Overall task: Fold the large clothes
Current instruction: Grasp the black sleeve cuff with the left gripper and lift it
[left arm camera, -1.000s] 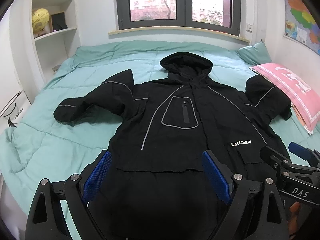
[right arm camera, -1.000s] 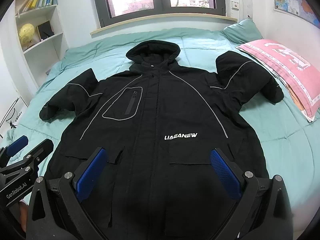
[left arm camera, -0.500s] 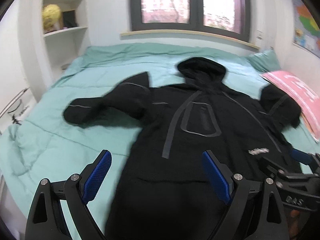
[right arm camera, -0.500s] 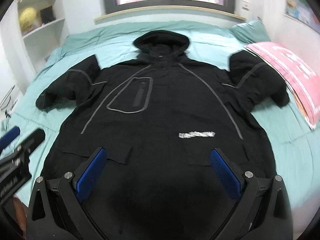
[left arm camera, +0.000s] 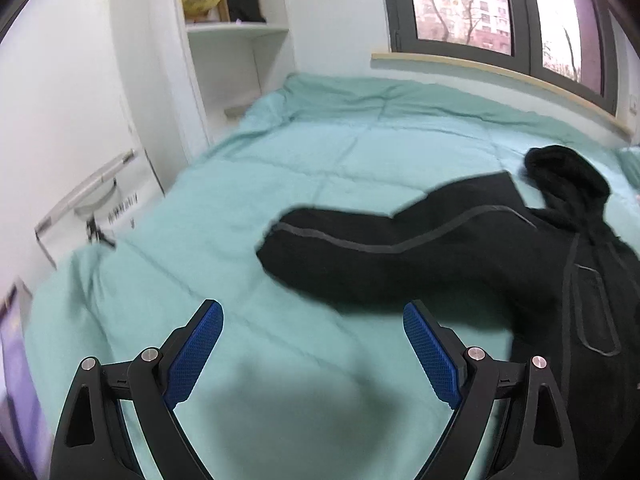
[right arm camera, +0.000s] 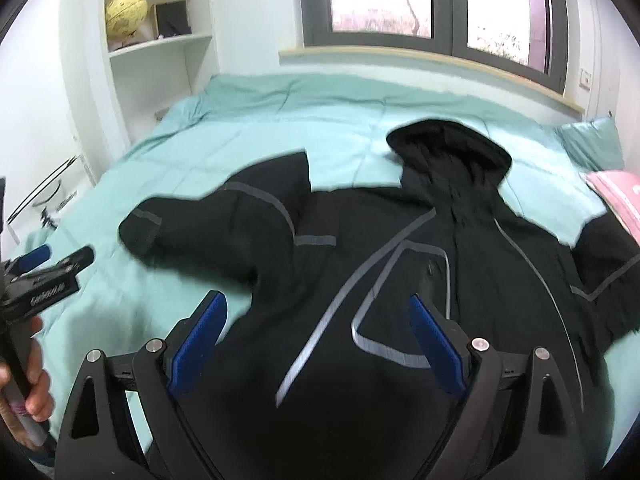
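One bed with a mint-green quilted cover (right arm camera: 352, 120) carries one black hooded jacket with grey reflective piping (right arm camera: 440, 280), spread front-up with its hood toward the window. Two sleeves show in the right wrist view; the one beside the pink pillow (right arm camera: 616, 196) is cut off by the frame edge, and motion blur softens the piping. Left of the jacket, one white wall shelf (right arm camera: 160, 46) holds one yellow globe (right arm camera: 126, 10) and a dark box too blurred to identify. The left gripper (left arm camera: 312, 344) hovers over bare quilt beside the jacket's outstretched sleeve, fingers wide apart and empty. The right gripper (right arm camera: 316, 336) hangs over the jacket's chest, likewise spread wide, gripping nothing.
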A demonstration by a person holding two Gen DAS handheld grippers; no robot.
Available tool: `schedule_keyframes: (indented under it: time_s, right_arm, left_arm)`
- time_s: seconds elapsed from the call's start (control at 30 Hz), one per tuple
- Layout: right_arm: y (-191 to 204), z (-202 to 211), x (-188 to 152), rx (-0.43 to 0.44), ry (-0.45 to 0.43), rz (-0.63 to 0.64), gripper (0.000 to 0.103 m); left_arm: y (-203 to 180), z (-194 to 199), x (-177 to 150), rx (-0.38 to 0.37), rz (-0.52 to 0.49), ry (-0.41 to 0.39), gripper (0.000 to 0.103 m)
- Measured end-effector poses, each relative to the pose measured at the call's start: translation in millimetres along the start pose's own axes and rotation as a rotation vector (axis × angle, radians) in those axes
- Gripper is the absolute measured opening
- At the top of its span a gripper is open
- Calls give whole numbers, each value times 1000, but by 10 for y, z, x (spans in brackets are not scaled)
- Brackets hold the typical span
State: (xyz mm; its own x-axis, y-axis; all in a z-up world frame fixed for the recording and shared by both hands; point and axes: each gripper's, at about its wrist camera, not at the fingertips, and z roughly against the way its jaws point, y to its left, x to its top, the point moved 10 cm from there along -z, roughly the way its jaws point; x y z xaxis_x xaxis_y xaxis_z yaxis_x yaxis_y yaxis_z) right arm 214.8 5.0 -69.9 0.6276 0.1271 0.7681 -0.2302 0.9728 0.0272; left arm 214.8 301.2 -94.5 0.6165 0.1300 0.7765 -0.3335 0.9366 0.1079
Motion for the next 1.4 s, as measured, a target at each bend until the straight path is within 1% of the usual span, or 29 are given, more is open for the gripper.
schedule_keyframes:
  time_s: [0.07,0.13,0.2,0.23,0.3,0.37,0.43,0.5,0.53,0.57,0.6,0.63,0.7,0.73,0.77,0.8,0.83,0.87,0.9,0.93,1.0,1.07,1.1,1.17,1.2,1.23,1.3,1.33,1.4]
  right_arm:
    - [34,-187,137,3,-15,-2,92]
    - [65,-421,289,5,-44,7,90]
    - [91,-616,395,-14,-74,27,86]
    - [101,-752,430,-22,-75,34,79]
    - [128,-1002,455,-26,-65,45,71]
    - [170,-1261,404,-17,-39,52,71]
    - [175,-1497,280,-17,-23,52,71]
    - [138,-1670,121,8,4,14,71]
    - [110,-1723,45,16,15,-4,75]
    - [77,-1799,-48,24,27,-18,79]
    - [40,-1885,-133,29,48,-30,88]
    - [-1,-1945,-185,40,71,-49,89]
    - [-70,-1983,-204,77,80,-97,89]
    - [-76,-1984,-207,81,78,-100,89]
    - [-58,-1979,-213,77,77,-96,89]
    - [-42,-1976,-216,68,75,-86,89]
    - [-27,-1970,-218,57,72,-76,89]
    - [-21,-1956,-213,48,69,-70,89]
    - [-28,-1931,-202,31,61,-67,87]
    - [-68,-1854,-161,-20,32,-64,81]
    - [-103,-1661,-32,-111,-24,-37,78]
    - [12,-1527,111,-98,-58,-7,78]
    - [97,-1479,182,-82,-68,8,78]
    - [288,-1438,308,-51,-77,43,74]
    - [415,-1438,374,-35,-84,67,69]
    - [562,-1461,412,-8,-81,94,63]
    - [803,-1549,396,44,-50,136,59]
    - [951,-1661,321,73,-11,159,58]
    - [1128,-1889,118,87,63,207,58]
  left_arm:
    - [130,-180,145,-5,10,-16,92]
    - [243,-427,197,15,32,15,92]
    - [378,-722,211,23,90,57,92]
    - [435,-900,195,-6,132,90,92]
    - [545,-1283,111,-86,244,172,92]
    - [589,-1548,2,-155,332,231,91]
    - [600,-1776,-91,-226,421,262,91]
    - [599,-1906,-166,-270,496,266,91]
    - [593,-1946,-174,-287,518,248,91]
    - [586,-1970,-177,-280,518,241,91]
    - [555,-1983,-170,-260,499,232,91]
    - [516,-1975,-161,-246,480,222,89]
    - [414,-1932,-94,-210,415,196,69]
    - [416,-1938,-59,-179,390,180,66]
    - [405,-1924,-10,-149,357,155,52]
    - [388,-1890,27,-120,329,137,34]
    - [392,-1850,48,-109,315,125,31]
    - [395,-1795,98,-105,305,104,24]
    - [422,-1711,160,-107,306,76,22]
    - [486,-1600,236,-107,319,41,22]
    - [748,-1314,356,-60,360,-36,21]
    - [1077,-1109,415,24,411,-84,21]
    - [1276,-1051,391,73,444,-79,21]
    - [1404,-1119,323,69,481,-44,21]
    - [1415,-1169,282,70,478,-23,21]
    - [1419,-1253,215,94,458,4,21]
    - [1373,-1446,84,129,415,55,21]
    - [1353,-1529,0,143,396,79,21]
    - [1331,-1587,-61,167,363,78,21]
